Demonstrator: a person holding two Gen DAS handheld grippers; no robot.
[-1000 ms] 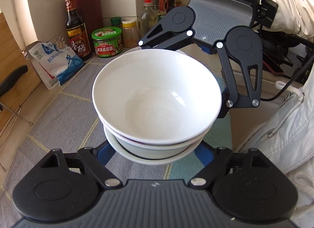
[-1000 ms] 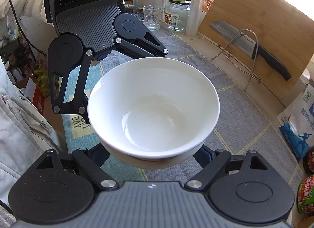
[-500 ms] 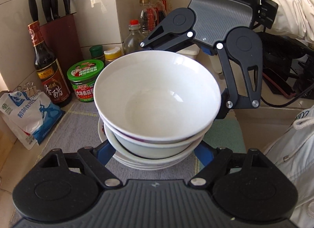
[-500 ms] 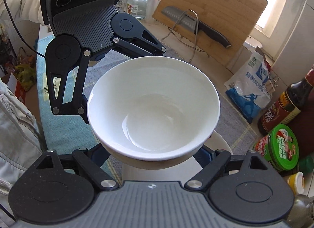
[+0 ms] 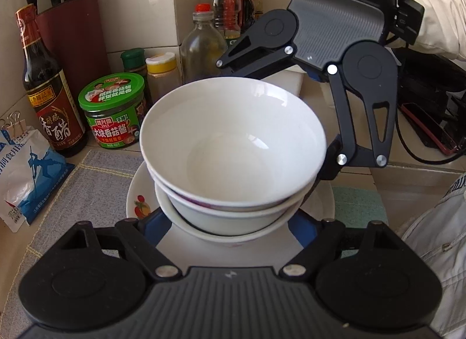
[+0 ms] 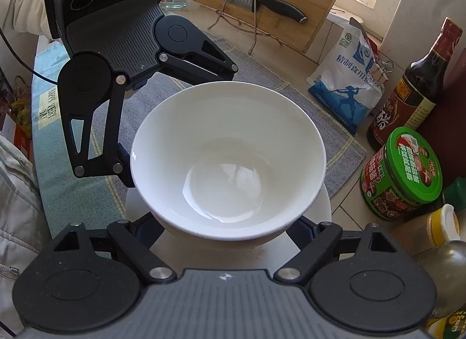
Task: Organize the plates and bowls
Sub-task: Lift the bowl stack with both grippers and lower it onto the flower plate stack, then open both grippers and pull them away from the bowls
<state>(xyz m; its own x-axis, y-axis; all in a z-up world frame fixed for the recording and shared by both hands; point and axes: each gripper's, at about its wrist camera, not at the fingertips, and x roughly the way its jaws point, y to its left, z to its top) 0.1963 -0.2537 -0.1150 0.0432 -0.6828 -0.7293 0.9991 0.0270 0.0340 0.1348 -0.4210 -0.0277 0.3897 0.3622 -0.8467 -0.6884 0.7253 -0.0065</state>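
Note:
A stack of white bowls [image 5: 233, 146] is held between both grippers from opposite sides, just above a white plate with a fruit print [image 5: 139, 202]. My left gripper [image 5: 230, 222] is shut on the stack's near side; its fingertips are hidden under the bowls. My right gripper [image 6: 230, 228] is shut on the opposite side of the same stack [image 6: 227, 158], over the plate [image 6: 323, 205]. Each gripper shows in the other's view, across the bowls.
At the back stand a green-lidded jar [image 5: 116, 108], a dark vinegar bottle [image 5: 49, 100], a knife block [image 5: 72, 35], oil bottles [image 5: 204, 44] and a salt bag [image 5: 26, 175]. A cutting board with a knife [image 6: 262, 1] leans by the window. A grey mat [image 5: 87, 187] covers the counter.
Both grippers carried the bowl stack across the counter toward the jars and bottles and lowered it over the white plate, which has come into view beneath it.

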